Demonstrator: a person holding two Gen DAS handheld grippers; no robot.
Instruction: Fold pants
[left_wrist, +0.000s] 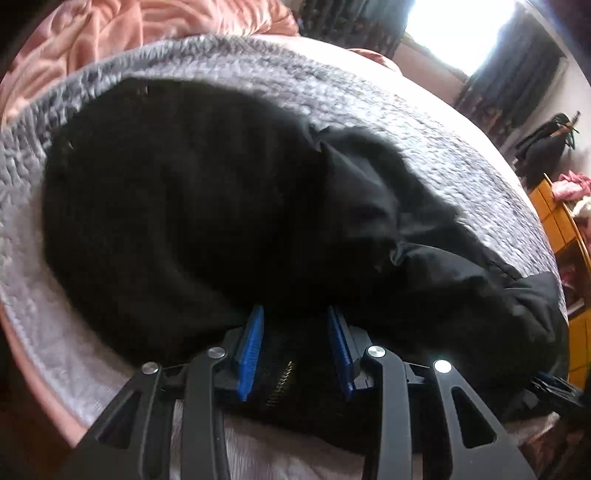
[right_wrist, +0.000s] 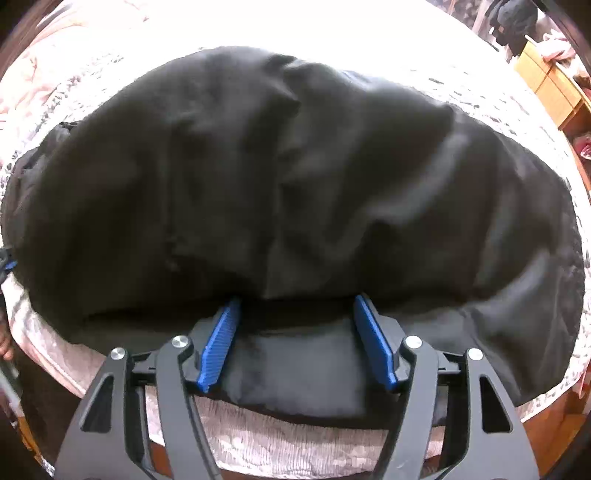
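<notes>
Black pants (left_wrist: 207, 206) lie spread on a grey-white textured bedspread (left_wrist: 229, 59); they also fill the right wrist view (right_wrist: 295, 177). My left gripper (left_wrist: 295, 314) is open, its blue pads (left_wrist: 251, 347) either side of the near edge of the fabric, where a zipper shows between the jaws. My right gripper (right_wrist: 295, 302) is open wide, its blue pads (right_wrist: 373, 339) resting on the near edge of the pants over a folded layer. Neither gripper pinches cloth.
A pink blanket (left_wrist: 122, 26) is bunched at the far side of the bed. An orange wooden cabinet (left_wrist: 565, 229) with clothes on it stands to the right; it also shows in the right wrist view (right_wrist: 546, 81). A bright window (left_wrist: 458, 26) is behind.
</notes>
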